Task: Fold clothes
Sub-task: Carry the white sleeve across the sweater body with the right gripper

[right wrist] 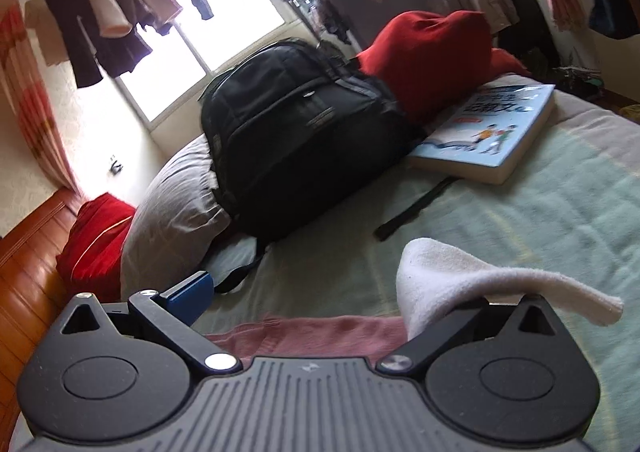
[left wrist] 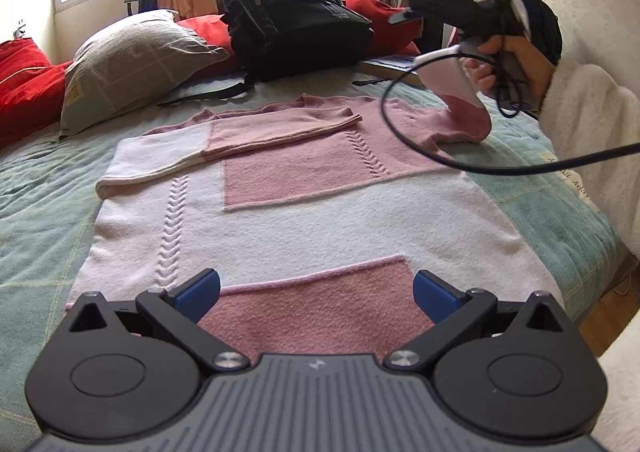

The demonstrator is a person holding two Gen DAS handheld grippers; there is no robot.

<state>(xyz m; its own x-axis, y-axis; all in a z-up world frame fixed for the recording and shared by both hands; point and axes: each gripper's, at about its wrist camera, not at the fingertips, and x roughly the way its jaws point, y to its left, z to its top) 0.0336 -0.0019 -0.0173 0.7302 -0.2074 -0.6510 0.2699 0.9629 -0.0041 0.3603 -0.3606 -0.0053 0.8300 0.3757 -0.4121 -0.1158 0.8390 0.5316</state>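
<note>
Two hand-held grippers are in view over a pink-and-white knitted sweater (left wrist: 304, 208) that lies flat on a pale green quilted bedspread (left wrist: 44, 196). The left gripper (left wrist: 316, 294) hovers low over the near hem of the sweater, its blue-padded fingers (left wrist: 198, 294) spread wide apart with nothing between them; a pink patch of the knit shows in the gap. One sleeve (left wrist: 224, 140) is already folded across the chest panel. The other sleeve (left wrist: 456, 112) is lifted off the bedspread at the far right corner of the garment, its white cuff (right wrist: 472, 284) draped over one finger of the right gripper (right wrist: 340, 300). In the right wrist view that gripper's fingers stand apart, one blue pad (right wrist: 188, 298) exposed and the other hidden under the cuff; whether the cuff is pinched cannot be told. In the left wrist view a hand (left wrist: 516, 68) in a white fleece sleeve (left wrist: 592, 124) holds the right gripper, a black cable (left wrist: 480, 166) trailing from it. Beyond the sweater lie a black nylon backpack (left wrist: 292, 20), a grey checked pillow (left wrist: 132, 60), red cushions (left wrist: 24, 80) and a light blue paperback book (right wrist: 492, 132).
</note>
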